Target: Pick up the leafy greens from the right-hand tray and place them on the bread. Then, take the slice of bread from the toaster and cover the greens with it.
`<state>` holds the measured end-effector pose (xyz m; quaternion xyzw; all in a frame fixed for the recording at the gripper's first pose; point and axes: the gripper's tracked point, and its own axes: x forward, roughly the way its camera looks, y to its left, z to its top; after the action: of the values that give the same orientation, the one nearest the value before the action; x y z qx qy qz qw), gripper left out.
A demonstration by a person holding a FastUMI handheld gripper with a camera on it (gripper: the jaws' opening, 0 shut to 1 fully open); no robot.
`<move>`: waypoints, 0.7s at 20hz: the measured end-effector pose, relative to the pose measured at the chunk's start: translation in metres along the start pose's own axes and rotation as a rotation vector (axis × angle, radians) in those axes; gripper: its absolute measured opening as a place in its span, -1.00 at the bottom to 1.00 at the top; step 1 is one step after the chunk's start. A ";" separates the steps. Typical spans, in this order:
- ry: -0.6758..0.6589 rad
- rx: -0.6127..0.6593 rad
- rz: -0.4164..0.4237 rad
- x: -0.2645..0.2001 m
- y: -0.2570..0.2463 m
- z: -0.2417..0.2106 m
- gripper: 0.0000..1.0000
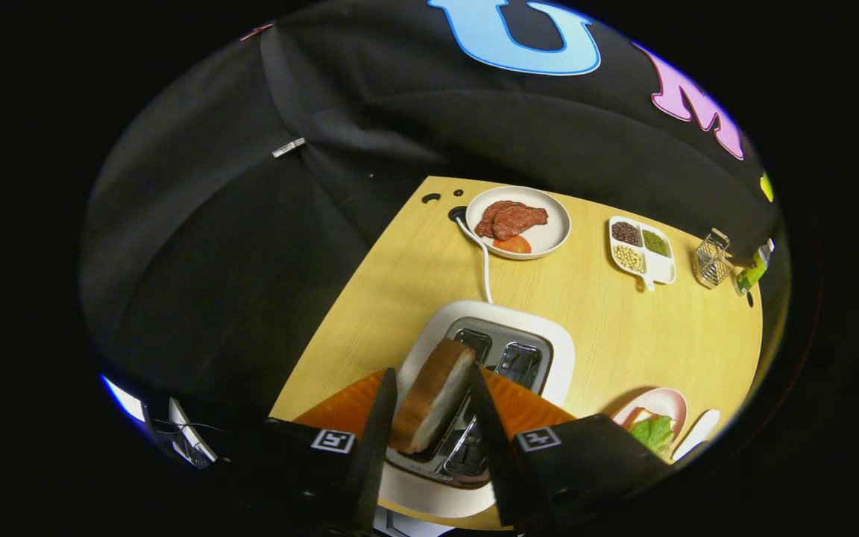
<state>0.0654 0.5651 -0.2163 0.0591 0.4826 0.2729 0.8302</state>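
A slice of bread [429, 403] with a brown crust sits tilted between my two fingers, just above the slots of the white toaster [549, 347]. My gripper [432, 371] is shut on it, one dark finger pressing on each side. The toaster's two metal slots show beyond and below the slice. The leafy greens [655, 432] lie on a pink plate [661, 403] to the right of the toaster, beside my right finger. What lies under the greens is hidden.
An orange mat [344, 412] lies under the toaster, whose white cord [485, 261] runs to the table's far edge. Beyond stand a white plate [556, 224] with meat and tomato, a divided dish of beans [642, 250], and a wire basket [713, 259].
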 end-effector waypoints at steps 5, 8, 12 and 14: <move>0.019 0.078 -0.068 -0.003 -0.011 -0.005 -0.64; -0.002 0.090 -0.055 -0.016 -0.007 -0.001 -0.77; -0.064 0.085 -0.006 -0.054 -0.002 0.016 -0.77; -0.095 0.105 0.028 -0.077 -0.003 0.025 -0.77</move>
<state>0.0582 0.5271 -0.1447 0.1223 0.4553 0.2556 0.8440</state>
